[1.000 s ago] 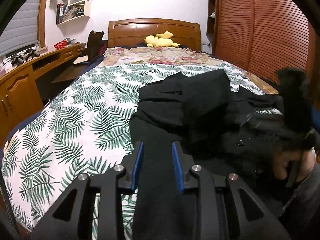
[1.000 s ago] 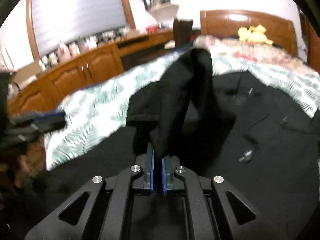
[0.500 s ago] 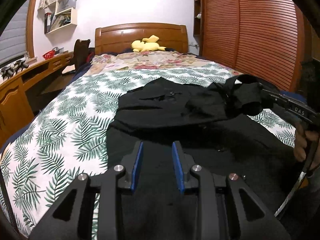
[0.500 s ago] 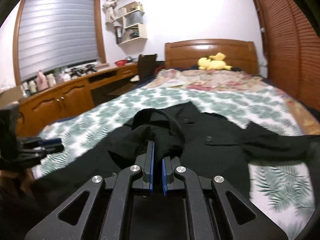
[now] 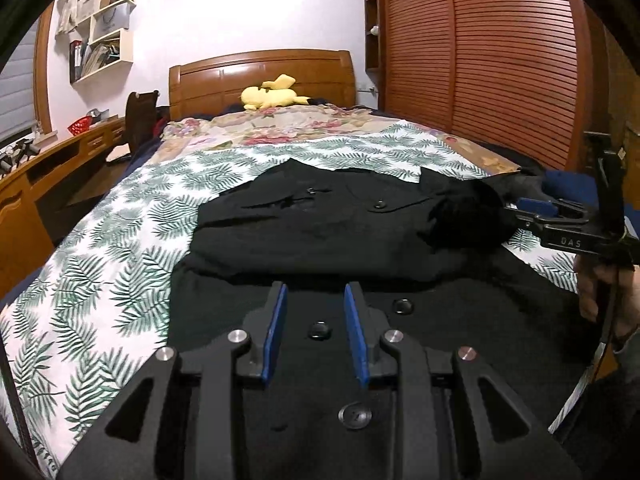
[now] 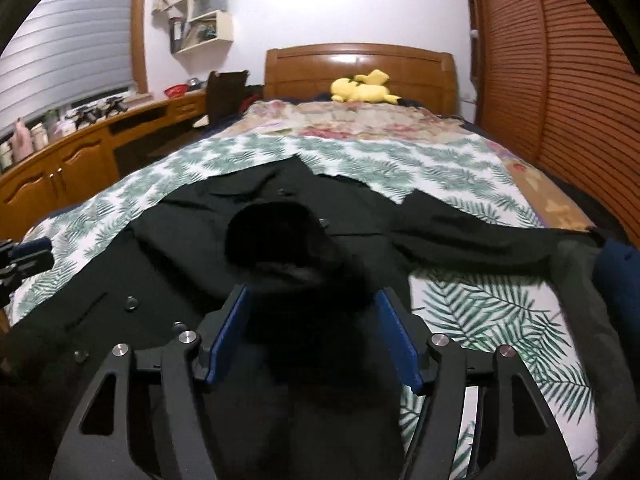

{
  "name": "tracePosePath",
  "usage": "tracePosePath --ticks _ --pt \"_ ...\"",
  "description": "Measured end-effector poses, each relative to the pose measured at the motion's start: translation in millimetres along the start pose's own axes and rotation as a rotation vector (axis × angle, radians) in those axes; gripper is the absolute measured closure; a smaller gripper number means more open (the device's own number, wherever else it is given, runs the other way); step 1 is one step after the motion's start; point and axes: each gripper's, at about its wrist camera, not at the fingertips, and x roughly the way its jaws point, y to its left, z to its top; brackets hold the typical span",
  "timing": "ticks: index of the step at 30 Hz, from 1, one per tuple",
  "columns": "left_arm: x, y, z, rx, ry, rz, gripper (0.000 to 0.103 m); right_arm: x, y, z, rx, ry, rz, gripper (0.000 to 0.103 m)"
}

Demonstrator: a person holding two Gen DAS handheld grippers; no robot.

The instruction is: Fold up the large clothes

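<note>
A large black coat (image 5: 320, 224) with buttons lies spread on the palm-leaf sheet (image 5: 120, 264) of the bed. My left gripper (image 5: 314, 320) hovers low over the coat's near part, its blue pads apart, with only the cloth below showing through the gap. My right gripper (image 6: 314, 320) is opening. A blurred bunch of black sleeve (image 6: 280, 236) sits just ahead of its wide-apart pads, which do not press on it. From the left wrist the right gripper (image 5: 520, 212) shows at the right beside that bunch (image 5: 468, 220). The other sleeve (image 6: 480, 240) stretches to the right.
A yellow plush toy (image 5: 272, 94) lies by the wooden headboard (image 5: 260, 76). A wooden desk with cabinets (image 6: 80, 160) runs along the left side, with a dark chair (image 6: 226, 92). Slatted wardrobe doors (image 5: 500, 60) line the right. A hand (image 5: 600, 280) holds the right gripper.
The right gripper carried the raised sleeve over the coat to the right, lowered it, then spread its jaws and let the cloth go. The left gripper shifted over the coat, its gap unchanged.
</note>
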Motion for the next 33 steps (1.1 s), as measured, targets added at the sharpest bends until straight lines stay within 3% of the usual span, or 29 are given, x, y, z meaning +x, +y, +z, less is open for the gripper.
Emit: tracePosePath --ticks 5,12,22,29,33 --pt "7.4 -13.1 1.7 0.011 0.011 -0.020 0.076 -5.3 -6.5 -4.0 -0.020 -0.017 -0.050 0.036" --pt "16.3 -32.8 0.7 0.029 0.030 -0.045 0.076 5.0 -16.3 -8.4 -0.025 0.026 -0.056 0.036" --pt "21.3 -51.9 -0.7 0.058 0.040 -0.065 0.076 27.8 -50.3 -31.4 0.050 0.171 -0.025 0.037" --pt "24.1 -54.9 -1.2 0.061 0.048 -0.057 0.076 34.4 -53.4 -43.6 0.067 0.232 0.057 0.090" --pt "25.3 -54.9 -1.1 0.063 0.049 -0.051 0.076 28.7 -49.4 -43.4 0.040 0.219 0.077 0.099"
